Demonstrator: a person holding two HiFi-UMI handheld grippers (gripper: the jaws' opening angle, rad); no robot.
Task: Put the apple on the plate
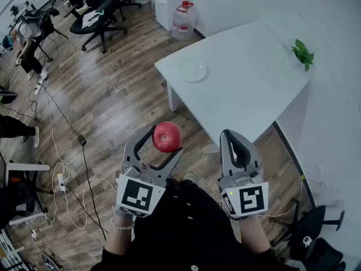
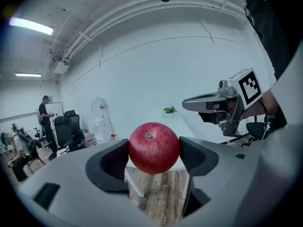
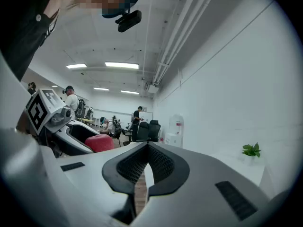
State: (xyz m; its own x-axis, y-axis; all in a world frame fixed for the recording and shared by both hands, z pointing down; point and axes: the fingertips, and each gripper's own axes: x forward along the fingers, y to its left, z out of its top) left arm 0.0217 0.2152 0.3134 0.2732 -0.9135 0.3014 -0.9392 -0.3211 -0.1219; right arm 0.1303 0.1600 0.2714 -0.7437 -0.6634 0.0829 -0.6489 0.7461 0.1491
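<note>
Head view: a red apple (image 1: 167, 136) is seen clamped between the two jaws of the left gripper (image 1: 166, 140), which is held out over the wooden floor (image 1: 113, 106), close in front of the person (image 1: 192, 236) and well apart from the table (image 1: 248, 100). In the left gripper view the dark pads (image 2: 115, 161) are pressed on the left and the right side of the apple, and its stem hollow is turned toward the camera. The right gripper (image 1: 228, 134) is held just to the right of the left one, and its jaws are brought together, pad against pad. The white table is placed farther away, beside a white wall (image 1: 333, 123). The plate (image 1: 194, 70), pale and round, is laid near the far left corner of the table, well apart from the apple. A small green plant (image 1: 302, 53) is set at the far right side of the table. A large water bottle (image 1: 183, 20) is stood on the floor beyond the table, and black office chairs (image 1: 98, 18) are seen at the far left.
</note>
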